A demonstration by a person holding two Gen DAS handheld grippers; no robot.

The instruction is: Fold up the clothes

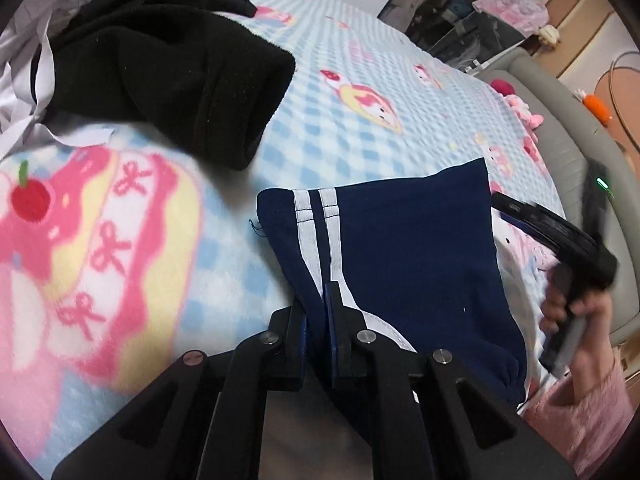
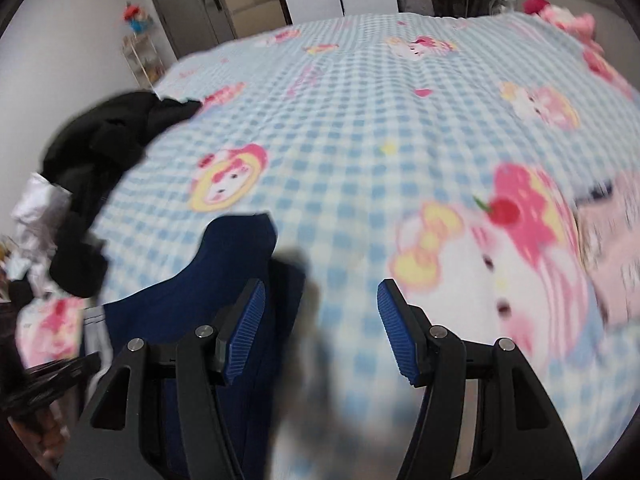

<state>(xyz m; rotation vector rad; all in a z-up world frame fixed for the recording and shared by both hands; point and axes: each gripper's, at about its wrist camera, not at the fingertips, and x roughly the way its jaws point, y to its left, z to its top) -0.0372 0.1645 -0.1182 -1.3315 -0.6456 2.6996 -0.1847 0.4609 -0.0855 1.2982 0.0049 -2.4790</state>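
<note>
Left gripper (image 1: 316,312) clamped on the striped side seam of navy shorts (image 1: 404,248), lifting that edge off the bed (image 1: 340,92). Right gripper (image 2: 322,328) spread wide and empty just beside the shorts' far edge, hovering over the checked blanket. Shorts partly raised, partly draped near the bed's near edge, white stripes facing up. Likely mid-fold or mid-spread: garment held by one edge only, so hard to say whether being laid flat or doubled over. Next move probably calls for the free right gripper to pinch the opposite edge so both ends travel level. Heaped black garment (image 1: 168,64) and crumpled white cloth (image 1: 28,64) close on the left, crowding the folding space; plush toys (image 1: 520,108) along the far bed edge, well clear.
</note>
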